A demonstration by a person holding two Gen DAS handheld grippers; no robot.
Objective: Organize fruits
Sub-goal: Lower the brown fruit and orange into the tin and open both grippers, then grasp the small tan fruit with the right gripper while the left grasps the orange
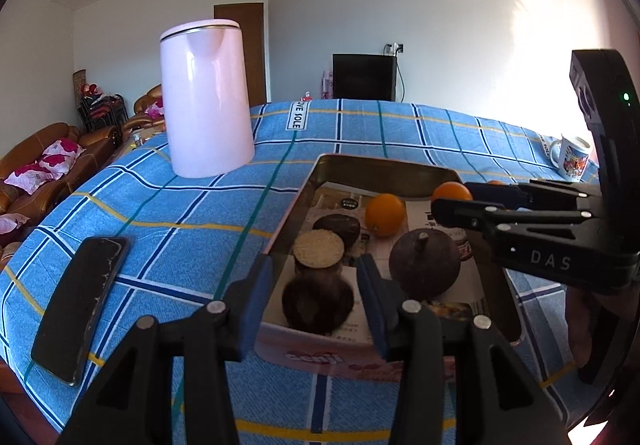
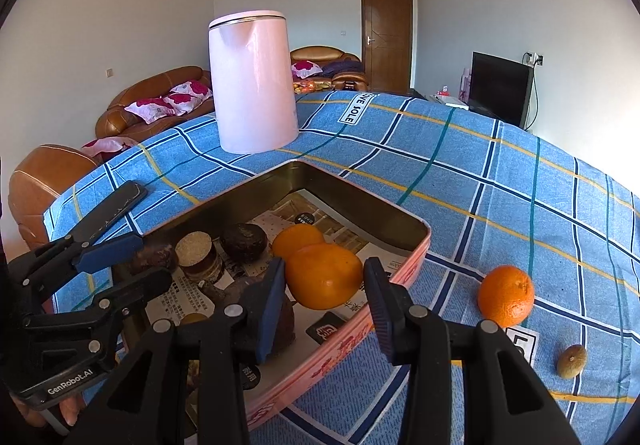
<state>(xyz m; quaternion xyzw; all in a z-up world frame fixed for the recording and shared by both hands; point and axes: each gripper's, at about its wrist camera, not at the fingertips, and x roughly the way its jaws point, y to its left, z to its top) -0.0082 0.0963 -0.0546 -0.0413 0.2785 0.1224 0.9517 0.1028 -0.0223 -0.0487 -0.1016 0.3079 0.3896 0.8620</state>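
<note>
Loading fruit: you are partway through filling the pink tin box (image 2: 408, 265), which sits on the blue plaid tablecloth (image 2: 500, 185); this reads as the placing step for one orange.
Right gripper (image 2: 324, 285): your jaws stand wide around an orange (image 2: 324, 281) over the tin's near side; neither pad seems to press the skin, though I cannot tell whether it already rests on the paper lining.
Left gripper (image 1: 316, 281): your jaws are open and empty, poised over the tin's near end above a dark round fruit (image 1: 318, 303).
Already in the tin: a second orange (image 2: 298, 239) just behind the first, several dark brown fruits, the largest with a stem (image 1: 424, 269), and a small cork-lidded jar (image 1: 319, 251).
Still outside: one orange (image 2: 506, 295) on the cloth just right of the tin, and a kiwi (image 2: 572, 355) farther right, near the table edge.
Next move, as I judge it: lift your right gripper straight up clear of the rim, swing right, and close on the loose orange across its widest part.
Care needed: the fruit is round and may roll on the cloth, so come down squarely.
Bystanders: the pink kettle (image 1: 206, 101), the black phone (image 1: 80, 305) and the mug (image 1: 572, 159) stay out of it.
</note>
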